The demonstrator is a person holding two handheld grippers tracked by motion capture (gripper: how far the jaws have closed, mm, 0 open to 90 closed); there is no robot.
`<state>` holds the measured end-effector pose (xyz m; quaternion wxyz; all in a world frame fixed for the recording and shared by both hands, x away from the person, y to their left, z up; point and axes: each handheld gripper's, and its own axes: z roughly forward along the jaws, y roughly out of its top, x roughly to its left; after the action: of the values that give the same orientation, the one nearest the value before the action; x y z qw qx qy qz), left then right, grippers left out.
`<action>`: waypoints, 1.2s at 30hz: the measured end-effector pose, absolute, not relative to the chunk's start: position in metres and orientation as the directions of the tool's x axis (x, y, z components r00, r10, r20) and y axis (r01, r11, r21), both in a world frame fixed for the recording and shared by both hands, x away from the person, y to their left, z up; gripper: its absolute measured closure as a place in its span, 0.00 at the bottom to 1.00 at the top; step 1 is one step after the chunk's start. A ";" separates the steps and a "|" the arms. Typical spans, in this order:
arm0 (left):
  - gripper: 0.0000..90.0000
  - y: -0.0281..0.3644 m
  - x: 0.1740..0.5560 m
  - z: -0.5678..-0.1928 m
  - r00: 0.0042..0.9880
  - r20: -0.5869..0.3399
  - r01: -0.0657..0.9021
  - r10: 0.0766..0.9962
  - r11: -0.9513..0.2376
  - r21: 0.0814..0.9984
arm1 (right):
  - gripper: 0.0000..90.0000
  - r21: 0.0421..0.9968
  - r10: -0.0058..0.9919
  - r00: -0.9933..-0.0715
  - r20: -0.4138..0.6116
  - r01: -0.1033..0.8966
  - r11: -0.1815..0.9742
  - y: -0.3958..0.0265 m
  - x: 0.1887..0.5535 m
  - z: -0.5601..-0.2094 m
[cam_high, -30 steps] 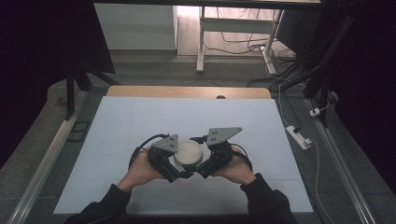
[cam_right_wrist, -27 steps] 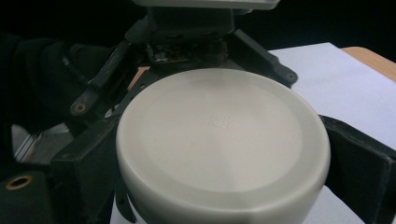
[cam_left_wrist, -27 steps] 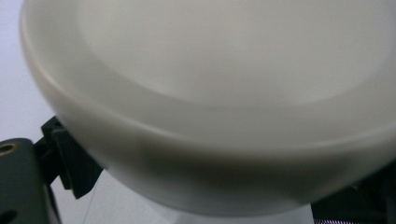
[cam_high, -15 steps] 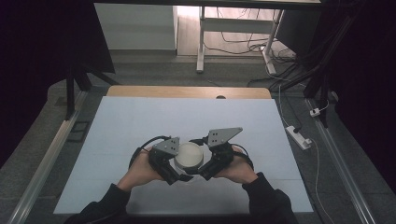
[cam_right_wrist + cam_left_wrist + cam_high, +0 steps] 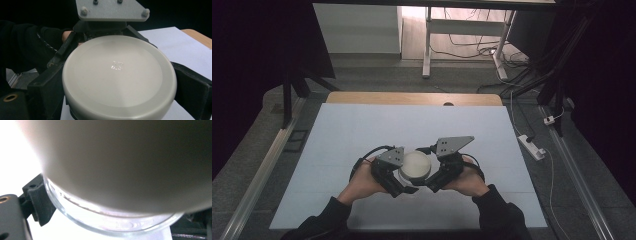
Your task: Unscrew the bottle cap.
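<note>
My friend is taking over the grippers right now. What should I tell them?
Left gripper: jaws around the glass jar, low on its body.
Right gripper: jaws on either side of the white lid.
The jar stands near the table's front middle, between both grippers, lid on.
Done: both grips look set.
Left: probably twisting the lid off while the left gripper steadies the jar. How tight the lid sits cannot be seen.
</note>
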<state>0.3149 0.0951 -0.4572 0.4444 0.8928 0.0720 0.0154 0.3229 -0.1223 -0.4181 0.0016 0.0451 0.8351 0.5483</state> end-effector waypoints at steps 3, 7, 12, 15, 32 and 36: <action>0.08 0.096 0.316 -0.458 0.988 -0.035 0.118 0.149 -0.596 0.794 | 0.08 0.916 0.085 -0.995 0.043 0.073 0.395 -0.124 0.323 -0.416; 0.08 0.097 0.318 -0.459 0.985 -0.036 0.130 0.168 -0.595 0.793 | 0.08 0.914 0.090 -0.995 0.034 0.067 0.399 -0.124 0.322 -0.415; 0.08 0.101 0.320 -0.460 0.981 -0.039 0.147 0.193 -0.588 0.796 | 0.08 0.910 0.099 -0.995 0.023 0.062 0.409 -0.124 0.320 -0.414; 0.08 0.103 0.322 -0.461 0.978 -0.041 0.156 0.206 -0.584 0.796 | 0.08 0.909 0.102 -0.995 0.022 0.062 0.412 -0.124 0.320 -0.413; 0.08 0.113 0.336 -0.460 0.948 -0.041 0.224 0.317 -0.568 0.792 | 0.08 0.910 0.145 -0.989 0.034 0.091 0.404 -0.127 0.310 -0.412; 0.08 0.115 0.341 -0.459 0.937 -0.044 0.242 0.346 -0.556 0.795 | 0.08 0.911 0.164 -0.986 0.032 0.097 0.401 -0.126 0.303 -0.412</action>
<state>0.3411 0.1154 -0.4590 0.4403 0.8802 0.1672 0.0589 0.3030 -0.1262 -0.4121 0.0313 0.0781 0.8363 0.5418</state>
